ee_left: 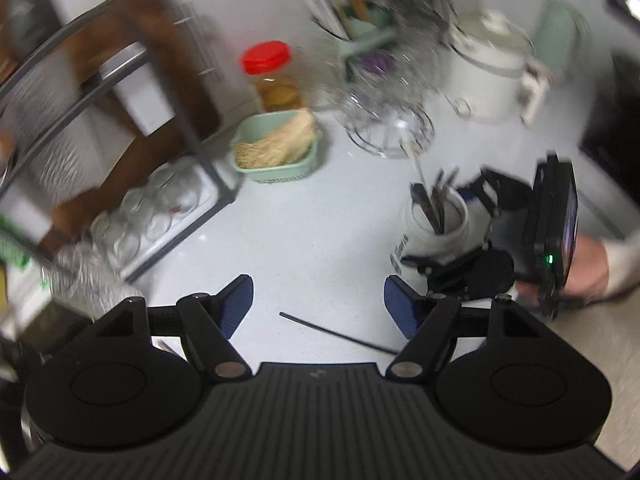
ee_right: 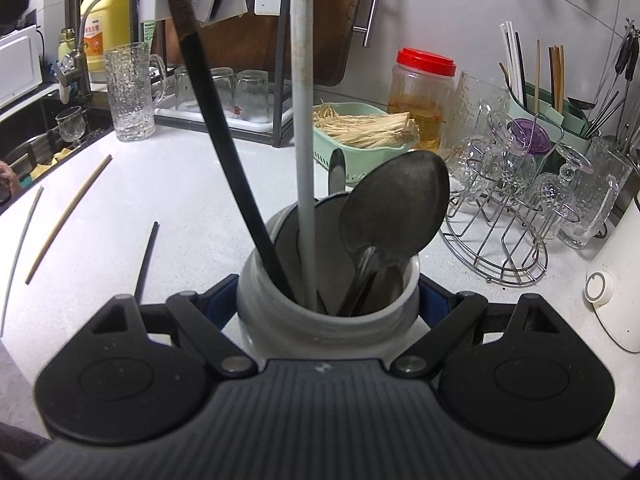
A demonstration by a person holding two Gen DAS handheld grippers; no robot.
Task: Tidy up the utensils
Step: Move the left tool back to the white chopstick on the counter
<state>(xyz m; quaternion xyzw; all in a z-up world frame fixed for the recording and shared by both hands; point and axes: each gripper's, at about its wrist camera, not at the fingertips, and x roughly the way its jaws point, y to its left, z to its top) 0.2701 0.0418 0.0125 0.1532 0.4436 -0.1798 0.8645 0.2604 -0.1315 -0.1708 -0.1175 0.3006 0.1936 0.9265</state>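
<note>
The right tool is clamped on a white ceramic jar, its blue pads pressed to either side. In the jar stand a large dull metal spoon, a black chopstick and a grey-white chopstick. The left tool hangs wide open and empty over the white worktop, a thin black chopstick lying just beyond its fingers. Far left lie a wooden chopstick and a grey one.

Bare counter lies open between dish rack and utensil jar.
</note>
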